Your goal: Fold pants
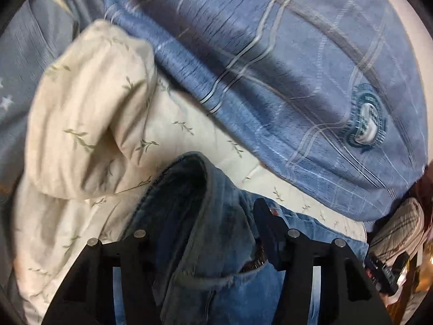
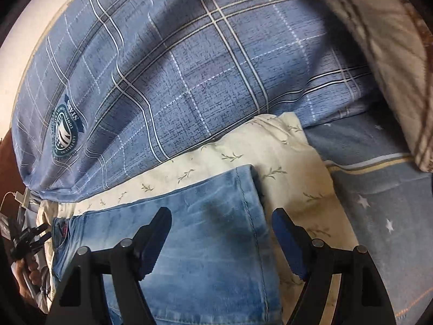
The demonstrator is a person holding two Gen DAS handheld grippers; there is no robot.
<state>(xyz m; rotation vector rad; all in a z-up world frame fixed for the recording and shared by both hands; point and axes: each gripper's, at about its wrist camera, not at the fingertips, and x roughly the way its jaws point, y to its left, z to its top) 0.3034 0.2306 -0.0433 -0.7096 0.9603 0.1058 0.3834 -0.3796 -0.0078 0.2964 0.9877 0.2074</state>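
Note:
The pants are light blue jeans. In the left wrist view my left gripper (image 1: 213, 216) is shut on a bunched fold of the jeans (image 1: 205, 211), lifted above the cream sheet (image 1: 89, 135); only the right finger (image 1: 266, 222) shows, the left one is hidden by denim. In the right wrist view the jeans (image 2: 211, 233) lie flat on the cream leaf-print sheet (image 2: 286, 162), hem end pointing away. My right gripper (image 2: 222, 223) is open, its fingers on either side of the leg just above the cloth. The left gripper also shows far left in that view (image 2: 29, 239).
A blue plaid quilt (image 2: 189, 67) with a round badge (image 2: 65, 132) lies behind the jeans. A blue star-print sheet (image 2: 379, 211) is at right, and a brown checked blanket (image 2: 384, 40) at upper right. A charger cable (image 2: 16, 196) lies at far left.

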